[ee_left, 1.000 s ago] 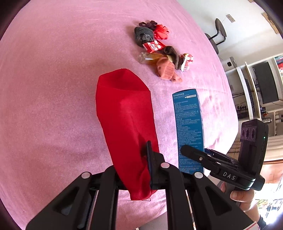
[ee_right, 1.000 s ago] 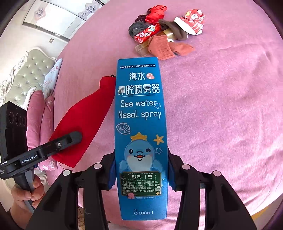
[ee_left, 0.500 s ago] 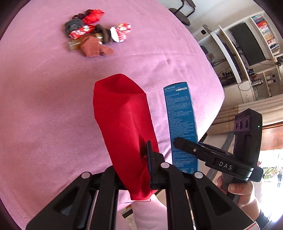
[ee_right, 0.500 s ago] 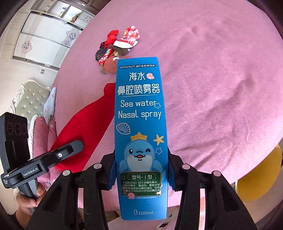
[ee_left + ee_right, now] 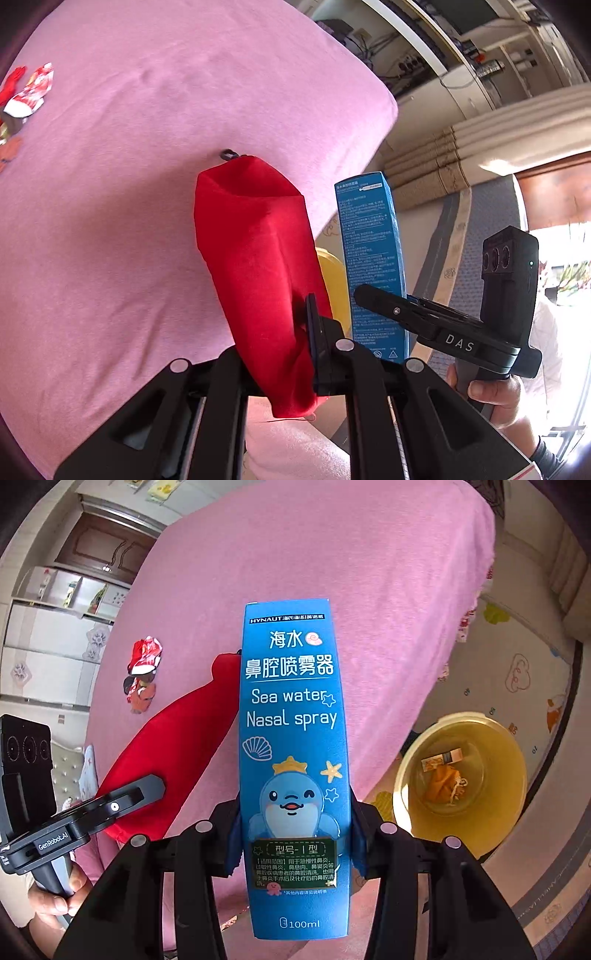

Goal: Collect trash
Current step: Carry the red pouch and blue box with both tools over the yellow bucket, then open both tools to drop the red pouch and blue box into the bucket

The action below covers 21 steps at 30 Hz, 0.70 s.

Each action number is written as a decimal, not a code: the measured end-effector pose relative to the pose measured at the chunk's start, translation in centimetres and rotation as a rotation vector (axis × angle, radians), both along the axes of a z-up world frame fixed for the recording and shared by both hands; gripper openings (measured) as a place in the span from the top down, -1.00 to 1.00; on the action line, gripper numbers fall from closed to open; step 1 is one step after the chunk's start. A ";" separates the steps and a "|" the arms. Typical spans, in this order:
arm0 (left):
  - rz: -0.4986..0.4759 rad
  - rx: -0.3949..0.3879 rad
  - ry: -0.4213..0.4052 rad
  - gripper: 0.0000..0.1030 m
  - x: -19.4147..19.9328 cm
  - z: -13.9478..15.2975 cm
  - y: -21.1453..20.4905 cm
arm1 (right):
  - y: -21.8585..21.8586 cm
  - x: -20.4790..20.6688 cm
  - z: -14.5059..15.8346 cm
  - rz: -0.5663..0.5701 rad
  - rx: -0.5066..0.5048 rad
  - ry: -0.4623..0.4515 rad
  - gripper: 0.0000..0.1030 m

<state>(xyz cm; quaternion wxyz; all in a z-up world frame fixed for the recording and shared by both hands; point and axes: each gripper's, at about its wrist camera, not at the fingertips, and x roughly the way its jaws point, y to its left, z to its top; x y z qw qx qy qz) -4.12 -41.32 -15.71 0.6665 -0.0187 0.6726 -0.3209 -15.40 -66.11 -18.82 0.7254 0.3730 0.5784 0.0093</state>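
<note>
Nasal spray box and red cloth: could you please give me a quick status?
Right gripper shut on nasal spray box. Left gripper shut on red cloth. Yellow bin on floor, nothing in the way.

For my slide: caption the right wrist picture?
Right gripper carries blue nasal spray box toward yellow bin.

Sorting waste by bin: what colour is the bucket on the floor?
Yellow bucket, clearest in the right wrist view.

left gripper clamped on the red cloth; right gripper beside it grips the blue box.
</note>
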 end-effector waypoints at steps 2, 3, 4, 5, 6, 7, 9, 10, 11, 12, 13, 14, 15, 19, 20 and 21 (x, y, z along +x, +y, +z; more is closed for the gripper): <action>-0.052 0.004 0.011 0.82 -1.1 -0.7 -3.1 | -2.3 -2.1 -0.9 -0.051 0.008 0.014 0.14; -0.076 0.005 0.019 0.82 -1.6 -1.1 -4.4 | -3.3 -3.2 -1.3 -0.073 0.007 0.025 0.14; -0.103 0.009 0.026 0.82 -2.2 -1.6 -5.7 | -4.4 -4.2 -1.8 -0.093 0.007 0.036 0.14; -0.127 0.016 0.031 0.82 -2.8 -2.1 -6.9 | -5.4 -5.2 -2.4 -0.114 0.009 0.047 0.14; -0.151 0.025 0.039 0.82 -3.5 -2.8 -8.1 | -6.3 -6.1 -3.0 -0.134 0.013 0.057 0.14; -0.172 0.033 0.050 0.82 -4.1 -3.5 -9.1 | -7.0 -7.0 -3.5 -0.150 0.015 0.068 0.14; -0.211 0.048 0.067 0.82 -5.4 -5.0 -11.0 | -8.5 -8.7 -4.6 -0.177 0.014 0.089 0.14; -0.226 0.055 0.075 0.82 -6.0 -5.7 -12.0 | -9.1 -9.4 -5.3 -0.188 0.019 0.101 0.14; -0.241 0.064 0.080 0.82 -6.8 -6.5 -12.7 | -9.7 -10.0 -5.9 -0.199 0.022 0.111 0.14; -0.253 0.072 0.086 0.82 -7.4 -7.2 -13.5 | -10.1 -10.5 -6.5 -0.209 0.028 0.119 0.14; -0.265 0.080 0.094 0.82 -7.9 -7.9 -14.3 | -10.4 -11.0 -6.9 -0.215 0.034 0.125 0.14; -0.274 0.088 0.104 0.82 -8.4 -8.6 -14.8 | -10.9 -11.4 -7.3 -0.220 0.037 0.129 0.14; -0.283 0.094 0.118 0.82 -8.8 -9.2 -15.3 | -11.0 -11.6 -7.7 -0.223 0.046 0.133 0.14; -0.320 0.116 0.141 0.81 -10.2 -11.3 -16.8 | -11.6 -12.1 -9.5 -0.217 0.093 0.147 0.12; -0.321 0.127 0.151 0.74 -10.4 -11.9 -17.1 | -11.9 -12.3 -10.2 -0.221 0.098 0.164 0.10; -0.317 0.143 0.159 0.67 -10.4 -12.5 -17.3 | -12.0 -12.5 -10.8 -0.231 0.093 0.192 -0.08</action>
